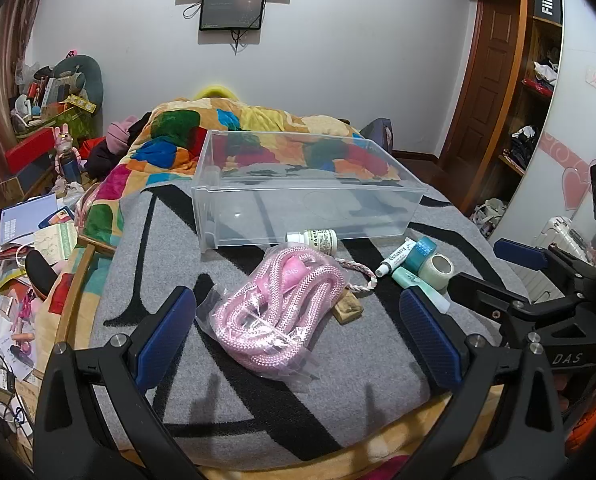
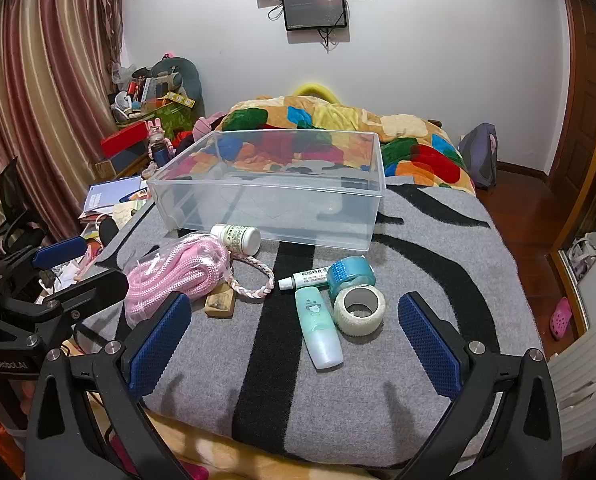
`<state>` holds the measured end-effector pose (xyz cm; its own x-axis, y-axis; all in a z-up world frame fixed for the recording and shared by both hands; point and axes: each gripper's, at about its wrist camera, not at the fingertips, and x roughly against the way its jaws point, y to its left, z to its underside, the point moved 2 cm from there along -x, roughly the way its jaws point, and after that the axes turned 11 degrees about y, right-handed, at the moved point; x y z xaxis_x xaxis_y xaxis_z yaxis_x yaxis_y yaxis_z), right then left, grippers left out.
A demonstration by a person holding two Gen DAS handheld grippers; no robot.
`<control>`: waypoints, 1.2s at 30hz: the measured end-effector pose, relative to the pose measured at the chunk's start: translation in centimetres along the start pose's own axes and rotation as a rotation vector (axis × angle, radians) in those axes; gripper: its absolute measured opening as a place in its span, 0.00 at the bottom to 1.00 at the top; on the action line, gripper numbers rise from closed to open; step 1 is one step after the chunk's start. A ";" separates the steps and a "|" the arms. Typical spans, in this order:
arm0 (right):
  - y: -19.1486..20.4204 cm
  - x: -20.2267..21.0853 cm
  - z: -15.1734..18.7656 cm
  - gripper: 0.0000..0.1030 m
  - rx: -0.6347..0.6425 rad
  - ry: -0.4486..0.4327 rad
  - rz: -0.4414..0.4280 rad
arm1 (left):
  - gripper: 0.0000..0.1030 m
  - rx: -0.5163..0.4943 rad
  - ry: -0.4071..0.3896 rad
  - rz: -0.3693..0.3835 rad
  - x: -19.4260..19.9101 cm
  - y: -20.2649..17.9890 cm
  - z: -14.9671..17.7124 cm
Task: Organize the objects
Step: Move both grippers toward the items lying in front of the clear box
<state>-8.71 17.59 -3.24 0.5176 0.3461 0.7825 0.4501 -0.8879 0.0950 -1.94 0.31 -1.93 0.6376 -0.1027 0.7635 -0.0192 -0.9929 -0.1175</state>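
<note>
A clear plastic bin [image 1: 402, 216] [image 2: 374, 184] stands empty on the grey and black blanket [image 2: 438, 264]. In front of it lie a bagged pink rope [image 1: 274, 312] [image 2: 178, 272], a white pill bottle [image 1: 318, 238] [image 2: 238, 238], a braided cord [image 2: 254, 284], a wooden block [image 1: 348, 308] [image 2: 220, 302], a small white tube [image 2: 304, 278], blue tape [image 2: 352, 274], a white tape roll [image 2: 360, 310] and a green bottle [image 2: 318, 328]. My left gripper [image 1: 298, 332] is open around the rope bag, above it. My right gripper [image 2: 294, 344] is open near the green bottle.
A colourful quilt [image 2: 338, 120] is heaped behind the bin. Cluttered boxes and papers [image 1: 38, 208] lie off the bed's left edge. A wardrobe and shelves [image 1: 538, 92] stand at the right. Screens [image 2: 314, 4] hang on the far wall.
</note>
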 end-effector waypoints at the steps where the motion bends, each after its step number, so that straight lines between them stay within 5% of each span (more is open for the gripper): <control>1: 0.0 0.0 0.0 1.00 0.001 0.000 0.000 | 1.00 0.000 0.001 0.001 0.0 0.0 0.0; 36: 0.2 0.2 0.1 1.00 -0.005 -0.001 -0.011 | 1.00 -0.005 0.006 0.005 -0.1 -0.4 0.2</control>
<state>-8.45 17.48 -3.15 0.5132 0.3560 0.7810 0.4521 -0.8856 0.1066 -1.88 0.76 -2.07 0.6329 -0.1083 0.7666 -0.0267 -0.9926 -0.1182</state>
